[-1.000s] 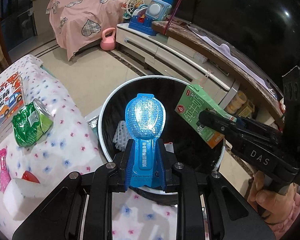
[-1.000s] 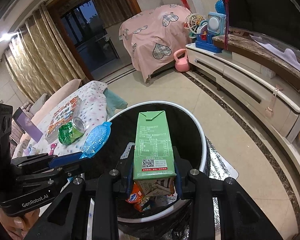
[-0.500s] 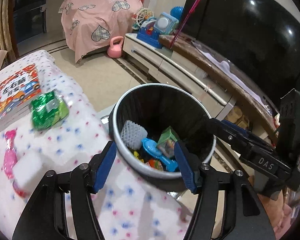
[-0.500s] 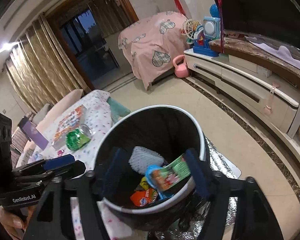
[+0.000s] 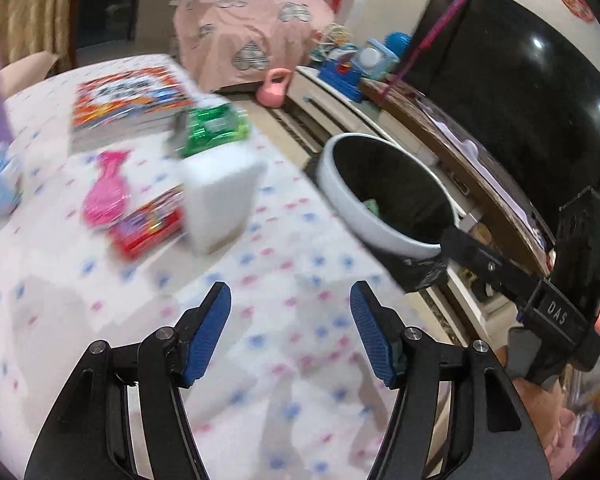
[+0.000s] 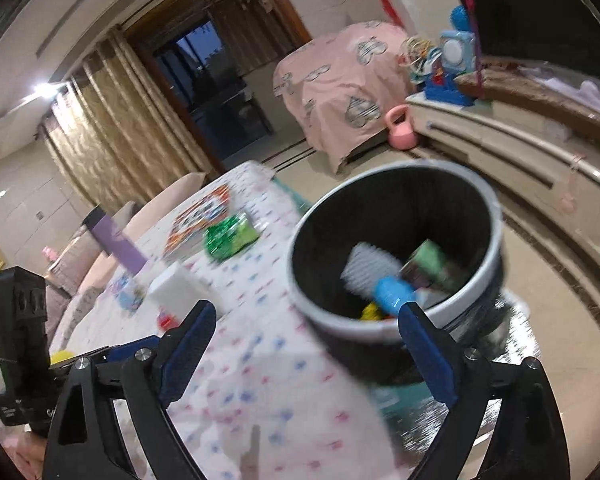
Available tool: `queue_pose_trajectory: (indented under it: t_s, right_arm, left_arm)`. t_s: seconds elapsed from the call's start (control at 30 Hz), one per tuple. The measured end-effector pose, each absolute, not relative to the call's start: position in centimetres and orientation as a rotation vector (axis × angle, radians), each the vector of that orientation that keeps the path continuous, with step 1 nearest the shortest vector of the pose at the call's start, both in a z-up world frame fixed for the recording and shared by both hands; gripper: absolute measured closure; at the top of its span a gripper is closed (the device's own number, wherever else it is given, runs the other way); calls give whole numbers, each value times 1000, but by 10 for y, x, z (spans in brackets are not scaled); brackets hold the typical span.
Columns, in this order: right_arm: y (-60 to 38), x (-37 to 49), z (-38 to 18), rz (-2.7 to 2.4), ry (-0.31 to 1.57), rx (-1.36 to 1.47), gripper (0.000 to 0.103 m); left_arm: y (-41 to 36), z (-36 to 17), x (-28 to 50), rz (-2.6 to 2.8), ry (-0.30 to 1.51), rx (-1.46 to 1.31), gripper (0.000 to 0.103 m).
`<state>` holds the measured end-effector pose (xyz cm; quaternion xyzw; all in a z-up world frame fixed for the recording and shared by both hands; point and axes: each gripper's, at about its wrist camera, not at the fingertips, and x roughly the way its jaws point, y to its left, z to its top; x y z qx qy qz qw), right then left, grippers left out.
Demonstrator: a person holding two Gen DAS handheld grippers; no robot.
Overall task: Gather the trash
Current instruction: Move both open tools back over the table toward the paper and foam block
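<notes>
A: Left gripper [image 5: 290,330]?
B: Jaws wide apart, holding nothing; low centre of frame, angled down over the spotted tablecloth [image 5: 260,240].
A: Right gripper [image 6: 304,356]?
B: Also spread wide and empty, lower centre, pointing at the bin [image 6: 496,248].
A: Trash?
B: Green carton [image 6: 432,264] and blue wrapper [image 6: 392,292] lie inside the bin. Crushed green can [image 5: 210,128], upper left centre, probably rests against the book [image 5: 128,100]; motion blur.

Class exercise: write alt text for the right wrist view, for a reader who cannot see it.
An open, empty right gripper hangs over a table with a spotted cloth, beside a black bin holding a white brush, a blue wrapper and a green carton. Farther back on the table lie a crushed green can and a book. The picture is blurred.
</notes>
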<state>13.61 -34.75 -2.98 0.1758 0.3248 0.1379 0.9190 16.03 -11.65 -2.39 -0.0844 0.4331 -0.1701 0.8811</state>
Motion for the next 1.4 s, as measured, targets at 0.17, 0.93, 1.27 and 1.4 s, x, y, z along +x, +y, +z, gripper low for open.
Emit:
queue_pose_trajectory:
  t_s: [0.17,0.93,1.27,1.4]
  right_arm:
    - [-316,131,-43,331,711,351,9]
    - [-218,150,-56,464,760,204,9]
    - [-203,173,-56,473,763,199,9]
    - [-196,181,-55,475,761,176,9]
  left_arm:
    - [-77,-32,150,-284,904,-213,40]
    - [31,-57,153,-66,913,-335,40]
    - [68,-62,187,54,890,-337,37]
    - [84,-60,206,105,873,-352,26]
